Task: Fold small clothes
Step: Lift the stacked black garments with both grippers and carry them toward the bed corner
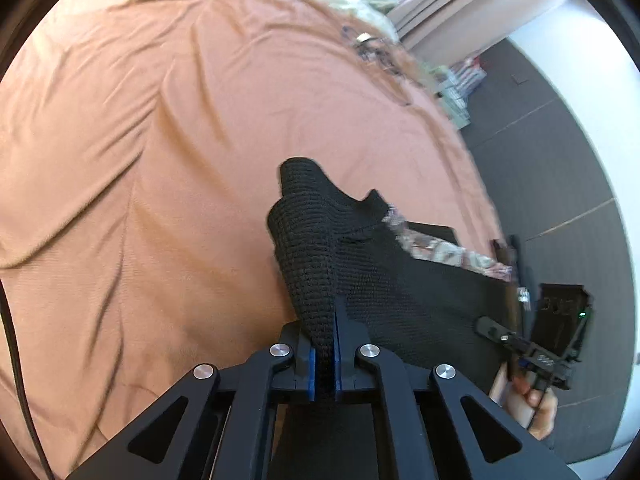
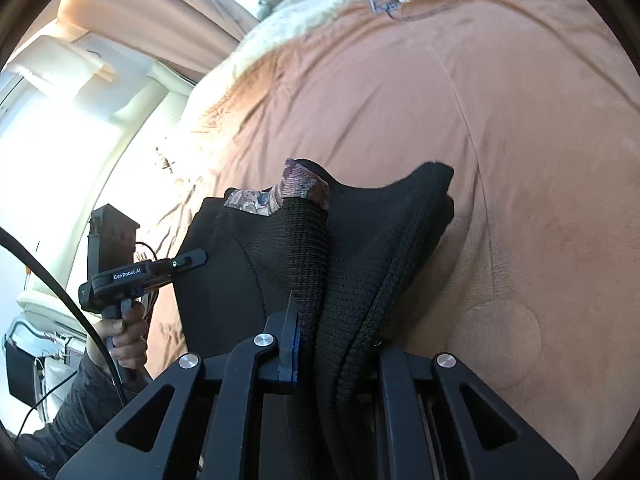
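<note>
Black knit garment (image 1: 384,280) with patterned trim hung bunched over the orange bedspread (image 1: 160,160), both grippers' jaws clamped on its edges.

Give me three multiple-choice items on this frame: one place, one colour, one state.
1. Where does the garment lie?
A. on an orange-brown bed cover
B. in a basket
C. on the floor

2. What colour is the garment's knit?
A. white
B. black
C. red

3. How is the left tool?
A. wide open, empty
B. resting on the floor
C. shut on the garment

Answers:
1 A: the bed cover spreads under the garment.
2 B: the knit is black, with a patterned band at one edge.
3 C: the left tool has cloth pinched between its blue pads.
</note>
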Tool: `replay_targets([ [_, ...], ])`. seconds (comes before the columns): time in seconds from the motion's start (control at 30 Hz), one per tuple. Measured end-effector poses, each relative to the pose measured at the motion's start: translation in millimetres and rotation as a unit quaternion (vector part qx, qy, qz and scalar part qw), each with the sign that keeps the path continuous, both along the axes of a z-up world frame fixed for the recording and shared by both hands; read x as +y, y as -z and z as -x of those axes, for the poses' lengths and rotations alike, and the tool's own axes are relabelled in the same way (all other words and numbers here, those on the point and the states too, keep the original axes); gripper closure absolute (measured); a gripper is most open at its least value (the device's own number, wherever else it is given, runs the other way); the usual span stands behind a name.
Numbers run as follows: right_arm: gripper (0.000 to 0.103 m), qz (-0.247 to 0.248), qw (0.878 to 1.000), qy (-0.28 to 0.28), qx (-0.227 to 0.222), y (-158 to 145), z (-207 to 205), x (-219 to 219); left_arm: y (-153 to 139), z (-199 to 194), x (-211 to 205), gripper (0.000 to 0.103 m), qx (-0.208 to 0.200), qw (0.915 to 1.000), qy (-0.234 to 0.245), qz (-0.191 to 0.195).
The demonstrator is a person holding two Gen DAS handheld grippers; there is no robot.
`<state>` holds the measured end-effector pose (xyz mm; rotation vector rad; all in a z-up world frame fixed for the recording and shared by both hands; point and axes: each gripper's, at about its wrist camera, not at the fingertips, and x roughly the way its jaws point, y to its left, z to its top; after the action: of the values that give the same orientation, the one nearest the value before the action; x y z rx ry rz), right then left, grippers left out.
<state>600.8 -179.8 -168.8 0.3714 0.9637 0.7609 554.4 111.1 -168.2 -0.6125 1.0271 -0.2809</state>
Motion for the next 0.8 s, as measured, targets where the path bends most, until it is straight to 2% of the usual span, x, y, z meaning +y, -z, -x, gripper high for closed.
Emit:
replay_targets([
  [0.2, 0.095, -0.004, 0.998, 0.016, -0.061, -40.9, 43.6, -10.5, -63.5, 22.8, -18.0, 0.098, -0.061, 0.998, 0.015, -0.002],
  [0.37, 0.095, -0.011, 0.991, 0.043, -0.125, -88.2, 96.8, -56.0, -122.4, 42.6, -46.1, 0.098, -0.116, 0.9923, 0.043, -0.005],
  [0.57, 0.095, 0.007, 0.978, 0.075, -0.195, -134.7, 161.2, -124.8, -178.3, 51.6, -105.2, 0.098, -0.167, 0.9825, 0.083, -0.007],
  [0.8, 0.095, 0.038, 0.961, 0.135, -0.238, -172.0, 216.0, -196.8, -232.4, 41.8, -196.0, 0.098, -0.204, 0.9679, 0.146, 0.017],
])
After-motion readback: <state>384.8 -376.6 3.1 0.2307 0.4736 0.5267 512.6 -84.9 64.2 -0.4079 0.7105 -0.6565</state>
